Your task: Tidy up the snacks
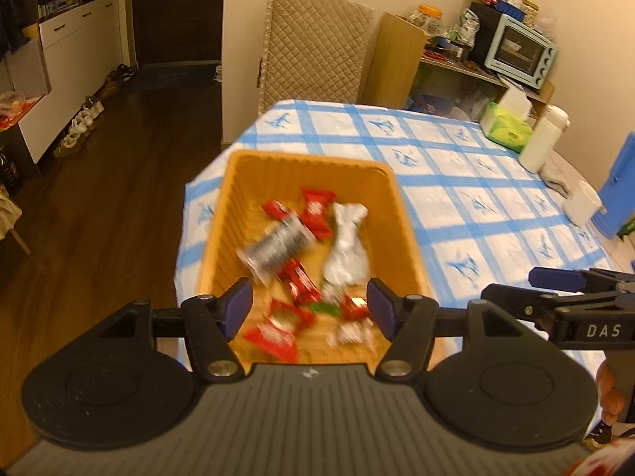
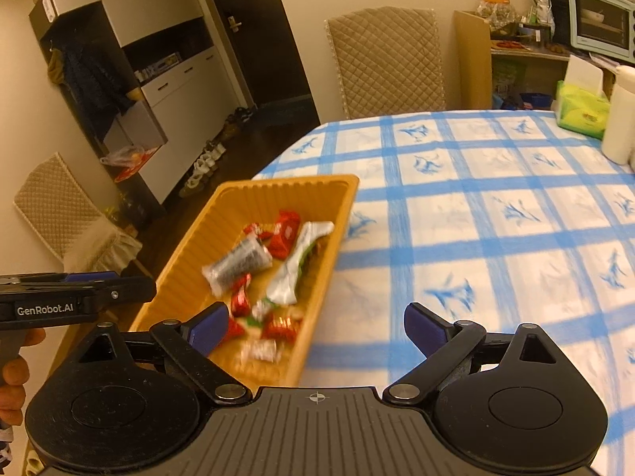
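Note:
An orange plastic basket (image 1: 401, 214) stands at the table's left edge; it also shows in the right wrist view (image 2: 238, 214). Inside lie several red candy wrappers (image 1: 315, 210), a silver foil packet (image 1: 347, 246) and a blurred dark-and-clear tube-shaped packet (image 1: 278, 244) that looks in motion above the pile. My left gripper (image 1: 309, 305) is open and empty just above the basket's near end. My right gripper (image 2: 315, 331) is open and empty, over the basket's right rim and the tablecloth. The right gripper's side shows in the left wrist view (image 1: 571, 289).
The table has a blue-checked white cloth (image 2: 476, 214). At its far right stand a green tissue box (image 1: 506, 129), a white bottle (image 1: 541, 139), a white cup (image 1: 581, 202) and a blue container (image 1: 619, 190). A quilted chair (image 1: 313, 47) stands behind the table; dark floor lies left.

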Demonstrator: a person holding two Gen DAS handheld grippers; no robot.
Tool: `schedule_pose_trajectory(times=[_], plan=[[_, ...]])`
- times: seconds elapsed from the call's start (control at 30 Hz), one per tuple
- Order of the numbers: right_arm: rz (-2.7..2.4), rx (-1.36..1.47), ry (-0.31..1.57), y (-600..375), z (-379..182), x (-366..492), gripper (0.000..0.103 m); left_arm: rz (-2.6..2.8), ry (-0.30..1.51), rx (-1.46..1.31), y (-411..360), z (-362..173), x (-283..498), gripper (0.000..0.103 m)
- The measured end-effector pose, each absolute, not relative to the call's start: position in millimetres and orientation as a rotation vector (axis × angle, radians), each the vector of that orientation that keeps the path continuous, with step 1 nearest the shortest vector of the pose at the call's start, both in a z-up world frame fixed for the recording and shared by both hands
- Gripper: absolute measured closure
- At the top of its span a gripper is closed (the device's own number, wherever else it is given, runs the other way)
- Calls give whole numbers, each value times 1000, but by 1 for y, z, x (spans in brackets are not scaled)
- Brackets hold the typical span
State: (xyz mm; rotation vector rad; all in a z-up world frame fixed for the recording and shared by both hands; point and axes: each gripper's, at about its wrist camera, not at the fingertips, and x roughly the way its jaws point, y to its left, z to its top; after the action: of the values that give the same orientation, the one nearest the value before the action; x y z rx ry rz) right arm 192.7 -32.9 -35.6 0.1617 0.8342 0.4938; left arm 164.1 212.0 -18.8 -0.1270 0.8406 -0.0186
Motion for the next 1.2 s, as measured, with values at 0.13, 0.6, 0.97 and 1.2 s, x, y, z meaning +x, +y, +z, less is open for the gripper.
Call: schedule_pose_trajectory(times=[0.13, 0.6, 0.97, 1.2], plan=[[488, 144, 841, -50, -35, 168, 8, -19, 853, -131, 190, -19, 138, 42], [436, 131, 895, -112, -37, 93, 8, -41, 898, -137, 119, -22, 63, 42], [415, 132, 909, -146, -38, 47, 8, -62, 907, -131, 82, -22, 19, 42], [414, 129, 910, -158, -39, 29, 8, -69, 907, -125, 65, -22, 1, 42]])
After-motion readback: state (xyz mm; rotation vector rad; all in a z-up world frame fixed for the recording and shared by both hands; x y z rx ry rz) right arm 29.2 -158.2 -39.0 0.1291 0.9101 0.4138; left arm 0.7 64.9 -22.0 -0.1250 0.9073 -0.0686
